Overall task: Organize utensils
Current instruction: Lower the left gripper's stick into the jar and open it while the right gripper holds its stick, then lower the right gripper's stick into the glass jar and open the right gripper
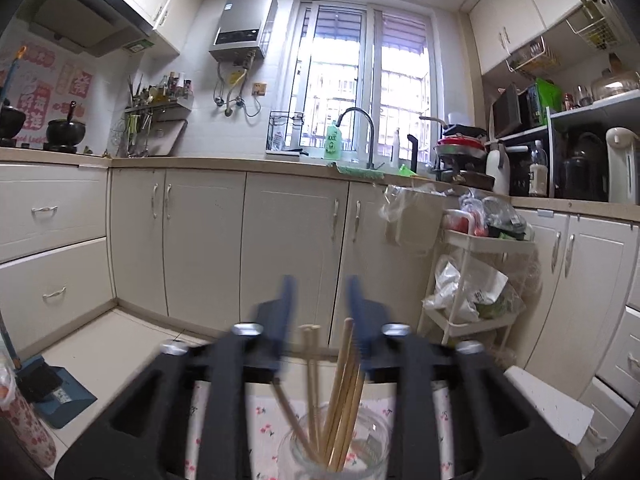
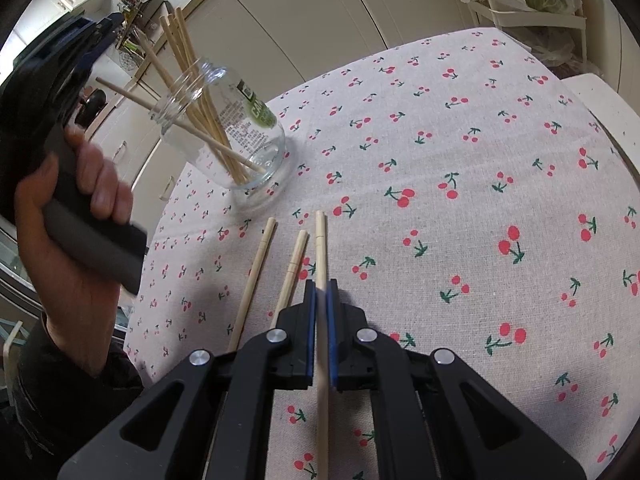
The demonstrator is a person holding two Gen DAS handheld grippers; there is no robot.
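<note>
A clear glass jar (image 2: pixel 236 136) stands on the cherry-print tablecloth (image 2: pixel 460 168) and holds several wooden chopsticks (image 2: pixel 188 92). My right gripper (image 2: pixel 321 286) is shut on one chopstick (image 2: pixel 320 240) lying along its jaws. Two more chopsticks (image 2: pixel 256 272) (image 2: pixel 294 264) lie on the cloth just left of it. In the left wrist view the jar (image 1: pixel 336 452) and its chopsticks (image 1: pixel 344 392) sit below my left gripper (image 1: pixel 320 292), which is open, empty and raised above the jar. That left gripper, held by a hand (image 2: pixel 80 216), shows at the left edge of the right wrist view.
Kitchen cabinets (image 1: pixel 208 240) and a counter with a sink tap (image 1: pixel 360 136) lie ahead. A white trolley (image 1: pixel 476 280) with bags stands at the right. A dustpan (image 1: pixel 60 392) lies on the floor at left. A white stool (image 2: pixel 600 100) is beside the table.
</note>
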